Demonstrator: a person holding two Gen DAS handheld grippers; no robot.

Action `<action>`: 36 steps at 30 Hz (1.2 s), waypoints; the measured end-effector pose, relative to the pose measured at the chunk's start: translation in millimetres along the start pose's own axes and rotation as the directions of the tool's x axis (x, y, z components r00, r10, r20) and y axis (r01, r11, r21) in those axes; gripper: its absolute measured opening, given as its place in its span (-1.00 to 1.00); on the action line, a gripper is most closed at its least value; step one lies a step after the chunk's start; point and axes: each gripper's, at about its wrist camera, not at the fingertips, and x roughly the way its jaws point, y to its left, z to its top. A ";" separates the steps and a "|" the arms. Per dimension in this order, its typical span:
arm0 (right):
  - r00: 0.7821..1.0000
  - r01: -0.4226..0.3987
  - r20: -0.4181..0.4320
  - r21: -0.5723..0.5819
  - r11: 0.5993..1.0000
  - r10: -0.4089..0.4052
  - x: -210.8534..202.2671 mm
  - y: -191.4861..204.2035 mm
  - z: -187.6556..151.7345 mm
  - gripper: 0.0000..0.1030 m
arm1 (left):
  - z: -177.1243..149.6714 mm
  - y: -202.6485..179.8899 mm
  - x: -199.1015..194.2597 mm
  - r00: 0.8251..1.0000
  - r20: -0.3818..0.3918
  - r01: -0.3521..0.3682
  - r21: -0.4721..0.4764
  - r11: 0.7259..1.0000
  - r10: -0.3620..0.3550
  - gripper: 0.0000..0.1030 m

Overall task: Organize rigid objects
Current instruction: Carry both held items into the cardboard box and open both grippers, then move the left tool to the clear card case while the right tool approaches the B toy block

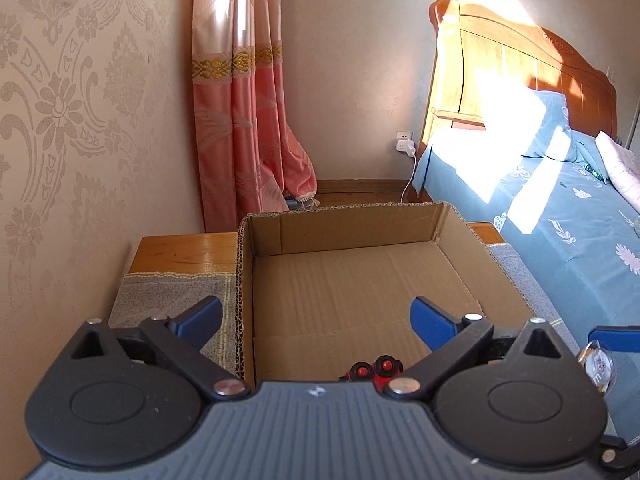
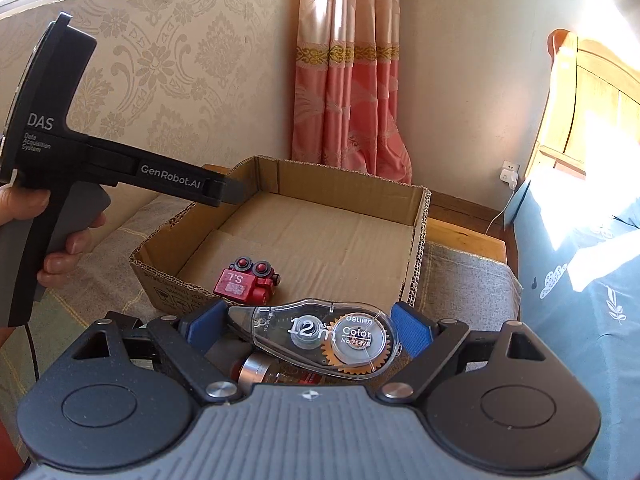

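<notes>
The left claw (image 1: 316,320) hangs released above the cardboard box (image 1: 460,232), a red toy (image 2: 246,286) below it; the right claw (image 2: 310,328) grasps a correction tape dispenser (image 2: 320,338).

— What carried everything?

— A low wooden desk (image 1: 188,250) beside the bed (image 1: 560,216), mostly covered by a grey woven cloth (image 2: 464,280) with pale yellow lines.

— And what lay on it?

— An open cardboard box (image 2: 420,240) sat directly on the cloth, its far end reaching over the bare wood. A small red toy (image 2: 246,282) lay on the box's floor, near its front wall.

— Anything else?

— Something metal and red lay under the right gripper; I couldn't tell what.
</notes>
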 end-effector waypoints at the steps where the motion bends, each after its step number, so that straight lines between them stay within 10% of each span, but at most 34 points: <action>1: 1.000 0.002 0.001 -0.001 1.000 -0.002 1.7 0.3 2.8 0.78 | -2.9 0.1 -4.9 1.000 0.001 -0.002 0.004 1.000 0.002 0.95; 19: 0.998 0.049 -0.041 0.068 0.997 -0.046 92.8 -13.8 73.6 1.00 | -70.4 10.0 -64.8 0.997 -0.034 -0.071 0.028 0.997 0.072 0.98; 36: 0.996 0.092 0.008 0.062 0.994 -0.092 10.1 5.1 11.7 1.00 | -96.6 10.8 -86.5 0.995 -0.050 -0.081 0.036 0.996 0.082 0.98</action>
